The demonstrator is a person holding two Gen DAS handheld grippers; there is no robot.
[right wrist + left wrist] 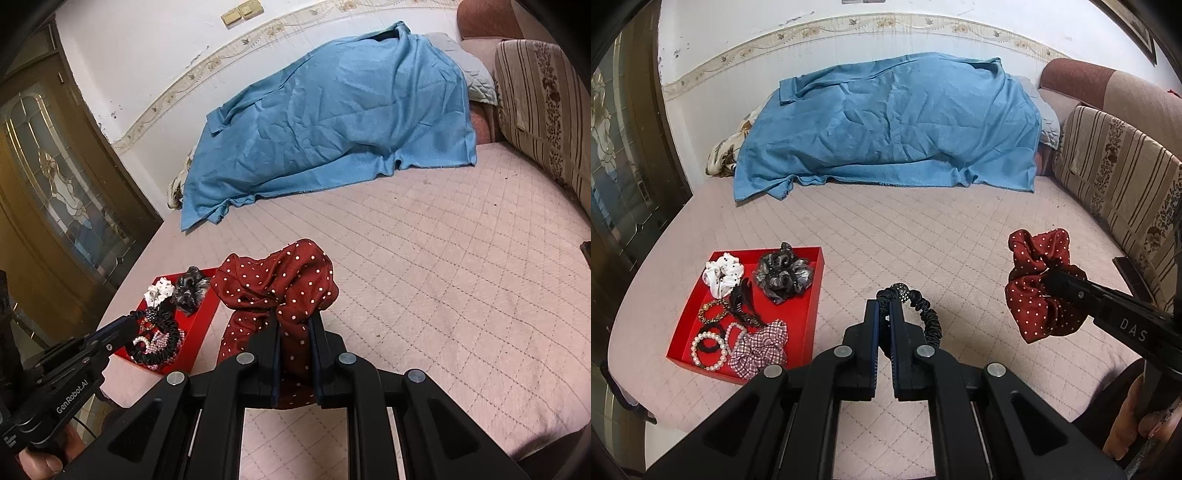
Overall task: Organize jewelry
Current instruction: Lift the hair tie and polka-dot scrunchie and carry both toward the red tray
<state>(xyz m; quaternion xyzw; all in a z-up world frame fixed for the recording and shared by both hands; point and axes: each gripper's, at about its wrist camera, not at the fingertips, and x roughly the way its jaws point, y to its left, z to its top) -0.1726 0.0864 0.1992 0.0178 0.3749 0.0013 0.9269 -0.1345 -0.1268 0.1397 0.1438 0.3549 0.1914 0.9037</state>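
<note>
My left gripper (884, 308) is shut on a thin black scrunchie (925, 310) with a beaded knot and holds it above the bed, right of the red tray (809, 314). It also shows in the right wrist view (162, 332). My right gripper (295, 317) is shut on a dark red polka-dot scrunchie (284, 284), lifted off the bed; it shows at the right of the left wrist view (1039, 288). The tray holds a white scrunchie (722, 275), a grey one (783, 275), a checked one (761, 349), pearl bracelets (709, 349) and a black claw clip (740, 299).
A pink quilted bed cover (923, 236) lies under everything. A blue sheet (886, 125) covers a heap at the back. A striped cushioned headboard (1123, 177) runs along the right. A wooden glass-panelled door (55, 184) stands at the left.
</note>
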